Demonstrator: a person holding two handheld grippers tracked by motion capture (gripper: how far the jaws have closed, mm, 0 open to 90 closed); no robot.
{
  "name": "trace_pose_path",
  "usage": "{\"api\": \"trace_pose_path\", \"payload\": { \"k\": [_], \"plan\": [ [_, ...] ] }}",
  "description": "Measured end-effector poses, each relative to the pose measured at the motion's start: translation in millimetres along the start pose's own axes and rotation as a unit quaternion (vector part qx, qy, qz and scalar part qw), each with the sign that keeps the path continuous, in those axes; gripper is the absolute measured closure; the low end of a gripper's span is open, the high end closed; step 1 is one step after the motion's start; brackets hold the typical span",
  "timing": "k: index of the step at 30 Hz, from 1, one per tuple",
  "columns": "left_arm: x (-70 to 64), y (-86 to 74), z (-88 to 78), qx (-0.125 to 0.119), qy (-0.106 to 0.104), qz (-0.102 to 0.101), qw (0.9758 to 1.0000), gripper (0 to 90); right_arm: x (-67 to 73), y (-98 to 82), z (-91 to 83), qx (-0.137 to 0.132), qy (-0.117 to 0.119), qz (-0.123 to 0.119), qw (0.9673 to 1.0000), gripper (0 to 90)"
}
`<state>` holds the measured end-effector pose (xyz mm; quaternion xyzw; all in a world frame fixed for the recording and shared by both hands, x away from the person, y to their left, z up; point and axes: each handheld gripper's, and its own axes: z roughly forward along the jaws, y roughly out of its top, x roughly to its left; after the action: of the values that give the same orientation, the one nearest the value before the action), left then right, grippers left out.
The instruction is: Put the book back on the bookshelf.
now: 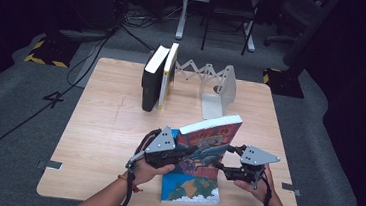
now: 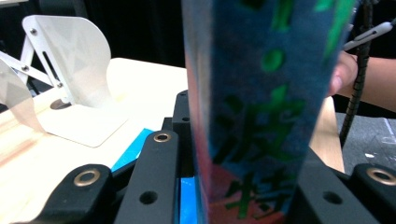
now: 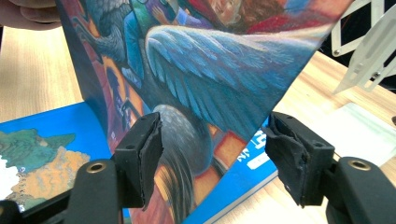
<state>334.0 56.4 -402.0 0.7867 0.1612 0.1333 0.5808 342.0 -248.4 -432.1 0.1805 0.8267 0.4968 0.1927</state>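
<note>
Book: I saw the illustrated book (image 1: 208, 140) tilted between both claws, above a blue book (image 1: 191, 189) at the table's (image 1: 103, 126) six o'clock edge | Axis: long axis toward one o'clock | Left gripper (image 1: 179, 155): clamped on its spine | Right gripper (image 1: 225, 169): spread, pads off the cover.

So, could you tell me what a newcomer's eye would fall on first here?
Most striking is the colourful illustrated book, tilted up near the table's front edge, clamped at its spine in the left gripper, with the right gripper open at its cover. Under it a blue book lies flat. Farther back, two books stand upright beside a white expanding bookend.
</note>
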Motion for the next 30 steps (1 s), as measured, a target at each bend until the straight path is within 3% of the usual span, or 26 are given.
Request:
{"api": "trace_pose_path", "payload": {
  "k": [9, 18, 25, 30],
  "plan": [
    [8.5, 0.9, -2.2, 0.0, 0.006, -0.001, 1.0, 74.2, -4.0, -2.7, -1.2, 0.011, -0.008, 0.002, 0.9999, 36.1],
    [25.1, 1.1, -9.7, -0.013, 0.039, -0.02, 0.999, 74.2, -9.0, -3.5, -4.5, 0.025, -0.023, -0.001, 0.9994, 35.9],
    [41.8, 2.5, -17.0, -0.026, 0.072, -0.036, 0.9964, 74.3, -16.2, -10.2, -3.1, 0.053, -0.024, 0.006, 0.9983, 34.2],
    [58.0, 1.1, -19.9, -0.032, 0.093, -0.048, 0.994, 74.2, -24.7, -20.0, 0.3, 0.063, -0.036, 0.026, 0.997, 33.5]
  ]
}}
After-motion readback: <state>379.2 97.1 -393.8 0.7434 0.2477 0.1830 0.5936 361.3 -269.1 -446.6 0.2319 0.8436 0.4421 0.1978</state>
